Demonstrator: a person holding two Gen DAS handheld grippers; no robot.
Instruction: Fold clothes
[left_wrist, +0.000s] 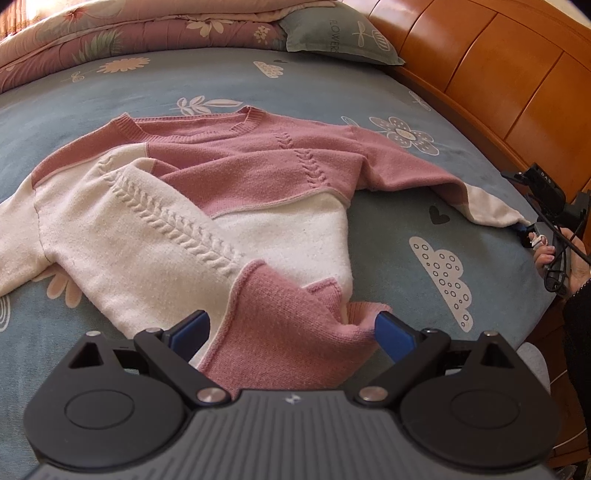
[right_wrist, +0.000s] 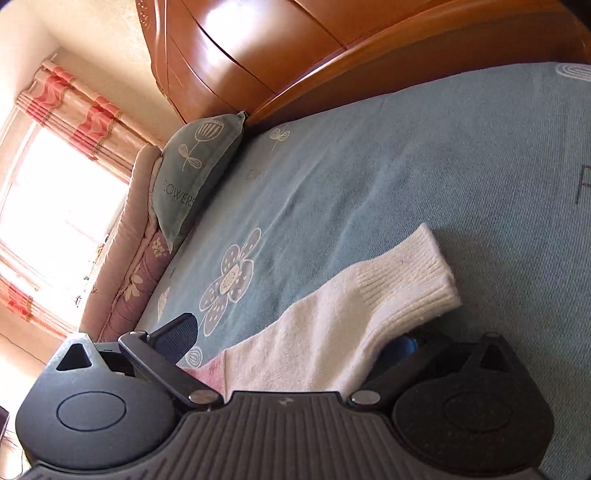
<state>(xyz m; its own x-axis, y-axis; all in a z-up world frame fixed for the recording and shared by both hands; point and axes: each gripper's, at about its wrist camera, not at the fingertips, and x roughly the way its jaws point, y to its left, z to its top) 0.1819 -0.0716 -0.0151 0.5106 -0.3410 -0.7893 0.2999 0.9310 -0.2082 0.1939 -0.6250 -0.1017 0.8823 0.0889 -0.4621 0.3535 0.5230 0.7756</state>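
Left wrist view: sweater (left_wrist: 236, 192) hem is lodged between the left gripper's (left_wrist: 291, 325) spread fingers; the right gripper (right_wrist: 295, 339), also spread, straddles the white cuff (right_wrist: 402, 280). Closing is needed next.

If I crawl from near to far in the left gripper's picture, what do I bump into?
Left gripper → pink hem of the sweater → white cable-knit part → pink chest and collar → blue flowered sheet → pillow and folded quilt.

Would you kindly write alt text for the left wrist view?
A pink and cream cable-knit sweater lies spread on a blue flower-print bedsheet, its pink hem between the open blue fingers of the left tool. At the right edge, the right tool meets the cream sleeve cuff.
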